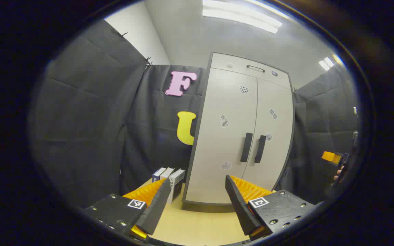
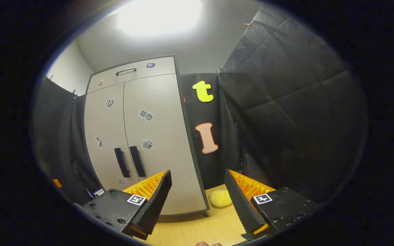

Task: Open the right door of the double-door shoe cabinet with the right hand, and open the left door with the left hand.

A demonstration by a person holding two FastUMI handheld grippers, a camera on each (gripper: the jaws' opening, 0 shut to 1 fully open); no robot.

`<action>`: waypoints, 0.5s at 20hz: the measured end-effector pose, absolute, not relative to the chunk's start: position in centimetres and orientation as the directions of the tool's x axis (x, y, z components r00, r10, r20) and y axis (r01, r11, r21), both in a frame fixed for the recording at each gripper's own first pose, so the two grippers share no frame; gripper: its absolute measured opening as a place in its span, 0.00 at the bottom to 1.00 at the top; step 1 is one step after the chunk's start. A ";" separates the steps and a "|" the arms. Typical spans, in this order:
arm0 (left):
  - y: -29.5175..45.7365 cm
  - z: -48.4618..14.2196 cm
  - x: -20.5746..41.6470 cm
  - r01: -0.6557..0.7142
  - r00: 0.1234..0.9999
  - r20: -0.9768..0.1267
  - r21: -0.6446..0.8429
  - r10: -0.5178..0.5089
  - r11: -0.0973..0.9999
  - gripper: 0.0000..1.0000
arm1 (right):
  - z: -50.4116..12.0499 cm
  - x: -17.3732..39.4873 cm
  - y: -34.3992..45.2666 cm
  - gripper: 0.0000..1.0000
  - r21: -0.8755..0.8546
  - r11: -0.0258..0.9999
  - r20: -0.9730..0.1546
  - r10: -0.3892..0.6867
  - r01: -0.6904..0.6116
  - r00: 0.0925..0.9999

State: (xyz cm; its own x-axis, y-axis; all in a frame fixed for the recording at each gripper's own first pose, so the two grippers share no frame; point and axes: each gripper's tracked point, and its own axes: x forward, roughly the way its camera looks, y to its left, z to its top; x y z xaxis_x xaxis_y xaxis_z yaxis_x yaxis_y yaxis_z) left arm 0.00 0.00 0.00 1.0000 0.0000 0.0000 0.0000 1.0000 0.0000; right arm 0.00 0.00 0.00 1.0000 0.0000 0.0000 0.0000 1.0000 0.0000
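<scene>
A pale grey double-door shoe cabinet (image 1: pixel 238 130) stands ahead with both doors closed and a drawer on top. Its two dark vertical handles sit side by side at the middle: the left door handle (image 1: pixel 246 147) and the right door handle (image 1: pixel 260 149). In the right gripper view the same cabinet (image 2: pixel 139 136) shows the left handle (image 2: pixel 121 162) and the right handle (image 2: pixel 137 161). My left gripper (image 1: pixel 197 194) is open, well short of the doors. My right gripper (image 2: pixel 197 191) is open too, aimed right of the cabinet. The other gripper (image 1: pixel 332 158) shows at the far right.
Several books (image 1: pixel 169 179) stand on the wooden table (image 1: pixel 197 225) left of the cabinet. A yellow sponge-like lump (image 2: pixel 220 198) lies on the table by the cabinet's right foot. Black cloth walls close in on both sides.
</scene>
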 end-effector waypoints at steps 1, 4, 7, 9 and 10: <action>-0.3 -0.1 0.0 -0.003 1.000 -0.004 0.000 0.003 1.000 0.94 | -0.4 0.3 -0.2 0.98 -0.003 1.000 -0.005 0.005 -0.005 1.000; -1.9 0.2 -0.2 -0.012 1.000 -0.003 -0.005 0.012 1.000 0.94 | -1.6 1.7 -1.1 0.98 -0.007 1.000 -0.033 0.011 -0.011 0.999; -3.5 0.8 0.1 -0.037 0.999 -0.005 0.041 0.038 0.998 0.94 | -1.8 3.5 -1.4 0.98 -0.024 0.998 -0.044 0.056 -0.057 0.997; -4.3 1.8 0.5 -0.083 0.997 -0.001 0.092 0.083 0.992 0.94 | -1.7 5.0 -1.8 0.98 -0.043 0.995 -0.061 0.084 -0.087 0.995; -5.1 2.5 0.8 -0.104 0.995 0.006 0.104 0.104 0.989 0.94 | -1.5 5.8 -1.9 0.98 -0.042 0.994 -0.069 0.099 -0.102 0.993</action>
State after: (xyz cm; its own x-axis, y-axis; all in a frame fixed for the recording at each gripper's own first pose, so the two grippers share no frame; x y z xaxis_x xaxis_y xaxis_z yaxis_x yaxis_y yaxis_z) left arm 0.83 -5.05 2.46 0.9946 0.1037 0.0061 -0.1038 0.9891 0.1041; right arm 5.76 -1.87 -1.53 0.9926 0.0992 -0.0694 -0.1023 0.9939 -0.0423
